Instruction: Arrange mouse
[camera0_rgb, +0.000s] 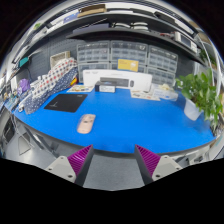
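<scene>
The blue surface (130, 125) spreads wide, a black mat (66, 102) at its far left. The mouse (87, 123) lies off the mat, nearer and right. The hand-held gripper (114, 160) hangs back, released and empty, likely surveying.

Gripper held back from a blue table, fingers apart.

The gripper (117, 160) sits at the bottom centre, its purple pads (81, 157) spread with nothing between them. Above them lies the blue table (130, 120); a pale mouse (87, 123) rests left of centre, a black mouse pad (66, 102) upper left of it. A green plant (203, 95) stands at the right.
</scene>
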